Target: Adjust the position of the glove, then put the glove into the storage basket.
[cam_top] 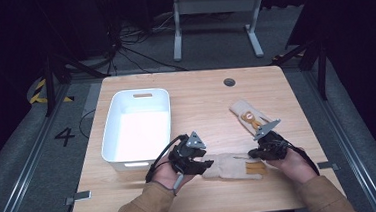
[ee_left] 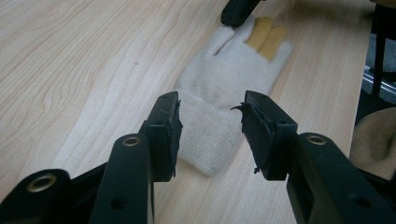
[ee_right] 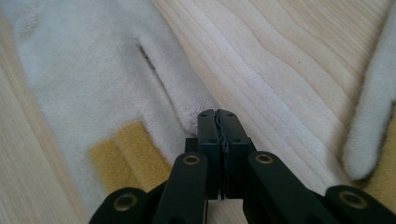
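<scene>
Between left gripper jaws: glove cuff was straddled, jaws held wide.
At right gripper tips: glove thumb was pinched, jaws closed.

Wooden table: white bin, two cream gloves.

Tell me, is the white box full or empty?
Empty. The high view shows the white box with a bare white bottom, nothing inside.

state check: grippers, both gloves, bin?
Left hand-held gripper: open, jaws astride the near glove's cuff.
Right hand-held gripper: shut on the near glove's thumb tip.
Near glove: flat on the table.
Far glove: flat, not held.
Bin: upright, looks empty.
</scene>
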Demonstrator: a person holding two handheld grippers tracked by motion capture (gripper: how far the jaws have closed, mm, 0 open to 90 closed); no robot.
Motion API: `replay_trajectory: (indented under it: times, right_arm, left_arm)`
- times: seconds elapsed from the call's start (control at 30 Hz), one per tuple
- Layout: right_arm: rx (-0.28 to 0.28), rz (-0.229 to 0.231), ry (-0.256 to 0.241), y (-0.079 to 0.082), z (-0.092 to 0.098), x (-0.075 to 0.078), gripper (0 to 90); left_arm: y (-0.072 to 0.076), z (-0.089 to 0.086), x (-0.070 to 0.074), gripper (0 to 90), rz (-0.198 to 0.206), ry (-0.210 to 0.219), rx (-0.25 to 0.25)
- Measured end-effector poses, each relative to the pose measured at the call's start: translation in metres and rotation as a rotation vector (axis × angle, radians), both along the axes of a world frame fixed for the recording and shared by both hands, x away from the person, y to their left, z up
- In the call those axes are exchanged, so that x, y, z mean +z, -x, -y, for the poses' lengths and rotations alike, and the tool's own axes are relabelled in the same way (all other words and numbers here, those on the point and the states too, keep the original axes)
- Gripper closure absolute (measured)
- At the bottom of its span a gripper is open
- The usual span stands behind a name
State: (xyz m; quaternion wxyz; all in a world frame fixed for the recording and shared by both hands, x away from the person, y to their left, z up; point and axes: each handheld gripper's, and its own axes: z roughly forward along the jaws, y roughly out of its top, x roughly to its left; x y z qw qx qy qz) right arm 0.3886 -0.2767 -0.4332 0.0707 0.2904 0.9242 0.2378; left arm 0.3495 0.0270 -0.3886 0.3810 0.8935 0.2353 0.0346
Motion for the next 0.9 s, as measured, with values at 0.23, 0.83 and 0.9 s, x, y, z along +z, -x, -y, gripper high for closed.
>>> replay_trajectory:
  times: [0.23, 0.83, 0.9]
  right_arm:
    - [-0.031, 0.06, -0.063, 0.001, 0.007, 0.013, 79.0]
    - [-0.248, 0.194, -0.259, -0.013, 0.033, 0.041, 54.0]
    - [-0.259, 0.188, -0.263, -0.017, 0.035, 0.042, 54.0]
  left_arm:
    - [-0.001, -0.004, 0.002, 54.6, 0.006, 0.015, 0.016]
    - [-0.002, -0.009, 0.003, 52.5, 0.018, 0.031, 0.058]
    - [-0.002, -0.01, 0.003, 52.6, 0.019, 0.036, 0.063]
